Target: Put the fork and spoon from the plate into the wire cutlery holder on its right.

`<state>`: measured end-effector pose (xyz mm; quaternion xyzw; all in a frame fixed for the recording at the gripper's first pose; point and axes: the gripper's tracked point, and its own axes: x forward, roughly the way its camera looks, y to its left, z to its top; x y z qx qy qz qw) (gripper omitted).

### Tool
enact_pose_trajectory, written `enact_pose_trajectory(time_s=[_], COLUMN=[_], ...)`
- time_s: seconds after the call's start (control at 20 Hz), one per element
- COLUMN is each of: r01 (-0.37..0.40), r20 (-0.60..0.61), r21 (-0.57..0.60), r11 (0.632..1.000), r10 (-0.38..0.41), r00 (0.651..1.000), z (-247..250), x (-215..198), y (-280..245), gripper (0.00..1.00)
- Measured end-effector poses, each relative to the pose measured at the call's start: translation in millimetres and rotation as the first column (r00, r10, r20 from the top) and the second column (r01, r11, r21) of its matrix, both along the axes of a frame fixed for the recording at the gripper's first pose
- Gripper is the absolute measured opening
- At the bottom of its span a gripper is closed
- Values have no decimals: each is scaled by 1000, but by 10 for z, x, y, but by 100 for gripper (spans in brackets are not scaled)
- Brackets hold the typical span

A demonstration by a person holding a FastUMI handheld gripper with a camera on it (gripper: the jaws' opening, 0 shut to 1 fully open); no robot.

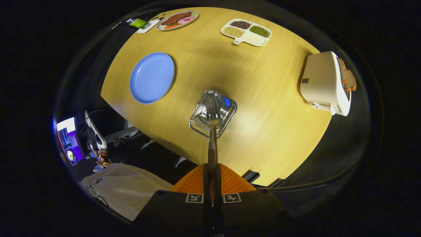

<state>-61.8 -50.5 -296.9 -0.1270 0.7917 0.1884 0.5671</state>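
Above the wire cutlery holder [213,113], near the table [263,98] edge, jaws grip the fork [212,131] handle.

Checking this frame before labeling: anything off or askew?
Nothing stands out. The claw is shut on the fork, held tines-first over the upright wire holder. The blue plate beside it is empty, no spills.

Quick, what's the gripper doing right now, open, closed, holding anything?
Gripper: closed on the fork by its handle, tines hanging over the wire cutlery holder, to the right of the blue plate.
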Motion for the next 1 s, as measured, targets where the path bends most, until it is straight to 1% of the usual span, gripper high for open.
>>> enact_pose_trajectory(time_s=[0.1,0.2,0.45,0.55,0.6,0.65,0.7,0.75,0.8,0.85,0.9,0.95,1.0], r01=[-34,-40,-22,11,23,21,20,24,34,42,55,78,103], r20=[-21,-39,-83,-74,-65,-55,-43,-35,-29,-15,-2,12,27], r21=[-37,-43,-44,-34,-26,-20,-11,9,22,34,54,74,93], r11=[999,998,999,999,999,1000,1000,1000,999,999,997,994,990], r10=[33,39,19,-14,-24,-23,-20,-24,-34,-42,-55,-79,-106], r00=[999,998,996,997,998,998,999,999,999,999,999,997,994], z=[-93,-166,-221,-224,-236,-224,-203,-174,-152,-123,-81,-41,-5], x=[19,41,108,139,152,157,159,153,117,100,112,73,73], y=[-94,-85,-99,-67,-57,-61,-63,-35,-16,-6,30,101,131], gripper=[7,7,9,13,17,24,33,38,62,71,77,81,92])
